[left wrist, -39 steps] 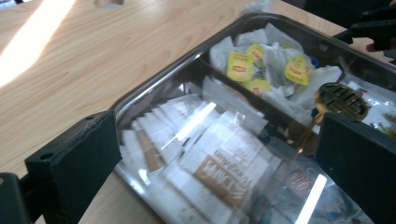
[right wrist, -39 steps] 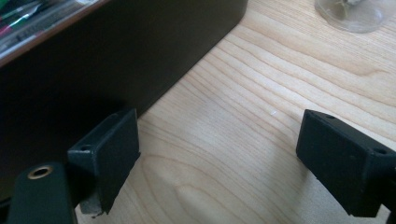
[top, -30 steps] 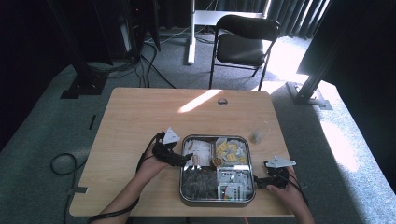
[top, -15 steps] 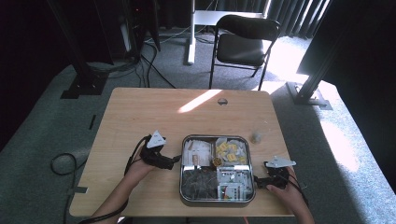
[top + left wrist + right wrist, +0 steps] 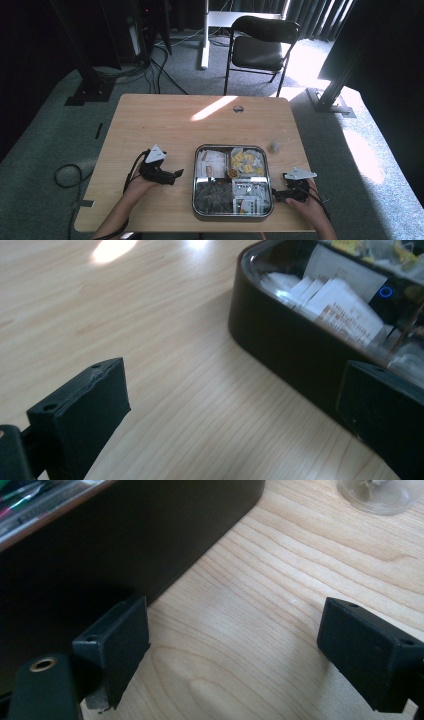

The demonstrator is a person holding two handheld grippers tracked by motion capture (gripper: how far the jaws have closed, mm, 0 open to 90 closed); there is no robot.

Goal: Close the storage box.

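Metal tray [image 5: 232,212] with small packets sits on the wooden table [image 5: 165,125], near the person's edge. Left gripper [image 5: 175,175] rests on the table just beside the tray's left wall, jaws wide apart and holding nothing. Right gripper [image 5: 276,194] lies at the tray's right side, jaws also wide, empty. Near it stands a small glass cup [image 5: 273,148].

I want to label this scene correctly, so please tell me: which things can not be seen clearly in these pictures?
- High view: the contents of the metal tray are too small to identify.
- High view: the small object right of the tray is too small; in the right gripper view the top edge cuts it off.
- Left gripper view: print on the white packets is blurred, and the right jaw of the left gripper covers part of the tray wall.
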